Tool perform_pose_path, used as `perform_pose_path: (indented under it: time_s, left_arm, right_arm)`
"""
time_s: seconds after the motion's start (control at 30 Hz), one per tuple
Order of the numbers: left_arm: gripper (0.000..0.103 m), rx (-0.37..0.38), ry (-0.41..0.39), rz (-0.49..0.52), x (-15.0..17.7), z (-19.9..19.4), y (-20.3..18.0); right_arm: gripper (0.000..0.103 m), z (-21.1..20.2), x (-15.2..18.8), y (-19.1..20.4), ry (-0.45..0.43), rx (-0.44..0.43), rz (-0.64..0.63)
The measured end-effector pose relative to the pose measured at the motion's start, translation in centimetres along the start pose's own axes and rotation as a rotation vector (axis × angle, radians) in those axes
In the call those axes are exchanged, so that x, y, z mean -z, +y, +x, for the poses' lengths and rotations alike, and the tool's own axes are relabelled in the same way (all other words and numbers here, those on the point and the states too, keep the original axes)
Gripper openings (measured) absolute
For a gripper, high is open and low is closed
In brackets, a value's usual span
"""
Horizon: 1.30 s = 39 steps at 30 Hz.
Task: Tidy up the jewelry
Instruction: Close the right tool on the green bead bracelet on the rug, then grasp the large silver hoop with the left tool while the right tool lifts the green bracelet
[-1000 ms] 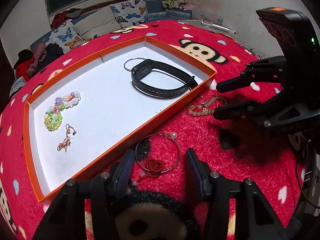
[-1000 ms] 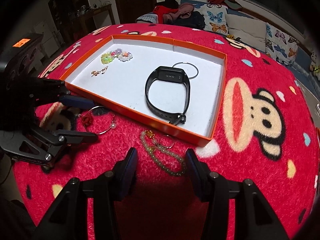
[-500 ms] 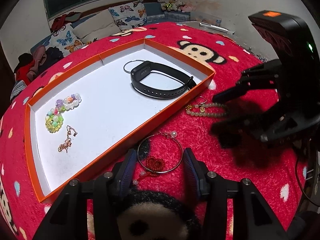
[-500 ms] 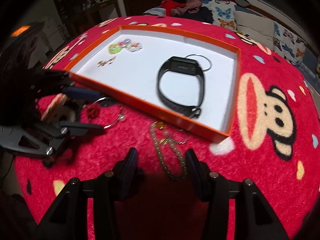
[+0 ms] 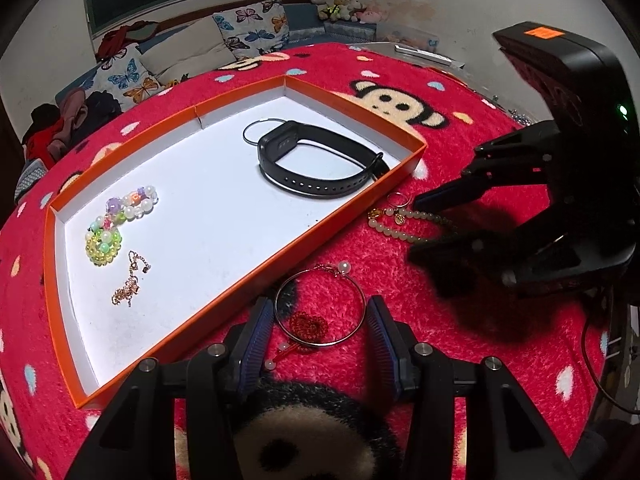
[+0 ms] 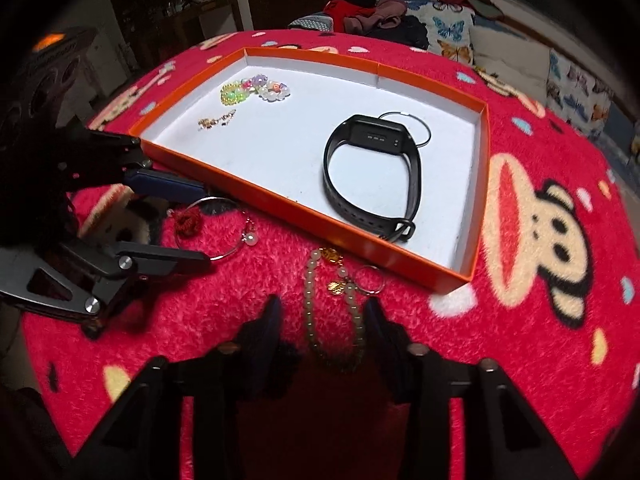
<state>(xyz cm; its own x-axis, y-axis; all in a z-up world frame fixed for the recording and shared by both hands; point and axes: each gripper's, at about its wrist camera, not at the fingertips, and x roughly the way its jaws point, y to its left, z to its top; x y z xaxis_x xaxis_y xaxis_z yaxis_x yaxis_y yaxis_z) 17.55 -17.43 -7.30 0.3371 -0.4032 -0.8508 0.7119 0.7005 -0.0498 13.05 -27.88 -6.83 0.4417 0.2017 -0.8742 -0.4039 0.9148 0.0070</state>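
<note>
- The orange tray (image 6: pixel 478 184) already holds a black watch band (image 6: pixel 372 176) and small bead pieces; two items lie outside, just beside its near wall on the red tabletop.
- The right claw (image 6: pixel 320 320) has just been closing, fingers straddling the pale bead bracelet (image 6: pixel 310 300), which runs lengthwise between them, not yet pinched.
- The left claw (image 5: pixel 320 332) stands parted around the thin wire bangle (image 5: pixel 320 308) (red knot charm inside), pads apart from it.

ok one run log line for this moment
left gripper: open around wire bangle | right gripper: closing around bead bracelet | tray: watch band
</note>
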Motion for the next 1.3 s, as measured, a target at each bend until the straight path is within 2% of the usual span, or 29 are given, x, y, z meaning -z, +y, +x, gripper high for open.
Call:
perform_pose_path:
  time_s: [0.03,0.1,0.4,0.7,0.9,1.3]
  left_arm:
    - [0.051,0.0,-0.001,-0.001,0.0,0.1,0.0]
    - [0.051,0.001,-0.004,-0.003,0.0,0.0,0.1]
    - [0.051,0.003,-0.011,0.01,0.1,-0.2,-0.1]
    - [0.051,0.008,-0.032,0.003,0.2,-0.9,-0.1]
    - [0.051,0.004,-0.055,-0.007,0.0,-2.2,0.1]
    - [0.051,-0.011,-0.127,-0.046,-0.6,-5.4,1.7]
  right_arm:
    - [0.03,0.0,0.0,0.0,0.002,0.015,-0.005]
    - [0.015,-0.2,0.1,-0.1,0.004,0.013,-0.001]
    - [0.011,-1.1,1.2,0.8,0.019,-0.034,0.0]
    - [0.009,-2.4,1.8,1.3,-0.009,-0.047,0.015]
    - [0.009,-2.6,1.4,0.4,-0.019,-0.083,0.064]
    - [0.009,-0.4,-0.3,0.5,0.017,-0.07,0.088]
